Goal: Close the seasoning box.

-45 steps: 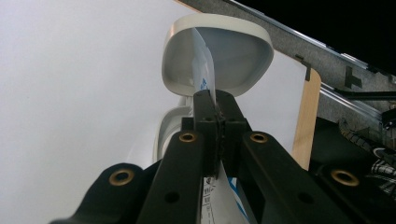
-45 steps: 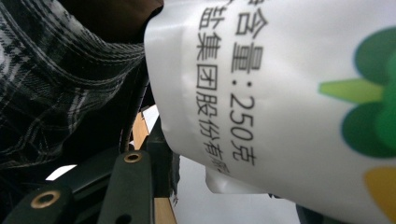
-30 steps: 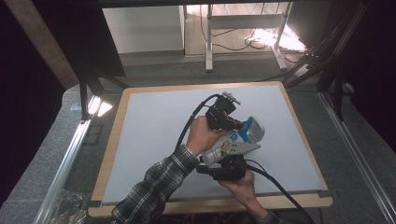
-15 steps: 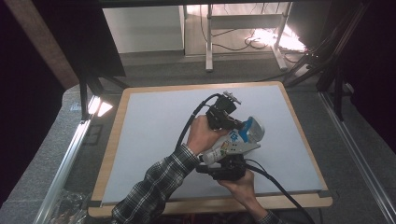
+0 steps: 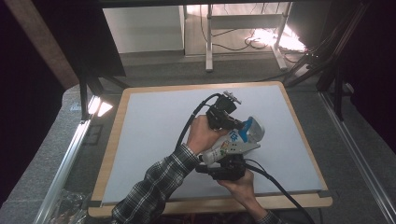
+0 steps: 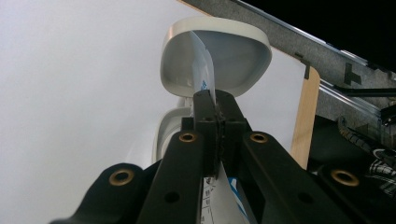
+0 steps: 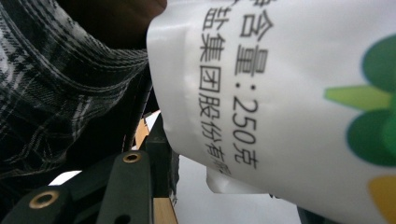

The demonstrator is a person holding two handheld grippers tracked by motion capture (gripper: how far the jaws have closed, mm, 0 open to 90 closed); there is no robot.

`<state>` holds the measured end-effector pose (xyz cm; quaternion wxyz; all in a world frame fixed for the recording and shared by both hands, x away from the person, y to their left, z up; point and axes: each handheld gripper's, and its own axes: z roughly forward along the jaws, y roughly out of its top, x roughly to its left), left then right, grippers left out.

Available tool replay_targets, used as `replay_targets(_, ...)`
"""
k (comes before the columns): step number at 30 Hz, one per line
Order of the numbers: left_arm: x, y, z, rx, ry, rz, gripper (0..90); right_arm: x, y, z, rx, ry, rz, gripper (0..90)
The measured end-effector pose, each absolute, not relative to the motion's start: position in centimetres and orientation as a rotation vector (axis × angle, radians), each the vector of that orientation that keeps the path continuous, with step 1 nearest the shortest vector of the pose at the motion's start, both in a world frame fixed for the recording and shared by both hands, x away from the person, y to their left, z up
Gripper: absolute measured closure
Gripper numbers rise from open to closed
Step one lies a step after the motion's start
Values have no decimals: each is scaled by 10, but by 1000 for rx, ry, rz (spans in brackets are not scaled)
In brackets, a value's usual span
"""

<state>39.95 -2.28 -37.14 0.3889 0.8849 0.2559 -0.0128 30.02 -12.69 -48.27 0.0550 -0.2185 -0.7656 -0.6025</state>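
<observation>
A white printed bag (image 5: 227,145) with a blue top hangs tilted above the white tabletop (image 5: 149,135). My left gripper (image 5: 236,123) is shut on the bag's thin top edge (image 6: 204,70), its jaws (image 6: 215,95) pressed together on it. My right gripper (image 5: 225,163) holds the bag's lower body from below. The bag's printed face (image 7: 289,84) lies against my right gripper's one visible finger (image 7: 135,186); the other finger is hidden behind the bag. A white oval bowl (image 6: 233,51) sits just beyond the bag's top end, also visible as the bowl (image 5: 258,134) on the table.
The tabletop has a wooden rim (image 5: 306,140). Metal rails (image 5: 65,158) run along the left, and a crumpled plastic wrap (image 5: 70,207) lies at the bottom left. A plaid sleeve (image 5: 154,191) comes in from below. Cables trail from both grippers.
</observation>
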Motion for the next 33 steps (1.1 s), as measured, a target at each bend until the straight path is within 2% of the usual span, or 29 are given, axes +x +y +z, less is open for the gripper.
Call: replay_targets(33, 399, -25, -369, 2263, 650, -33, 890, 301, -126, -481, -656, -2316, -1844, 538)
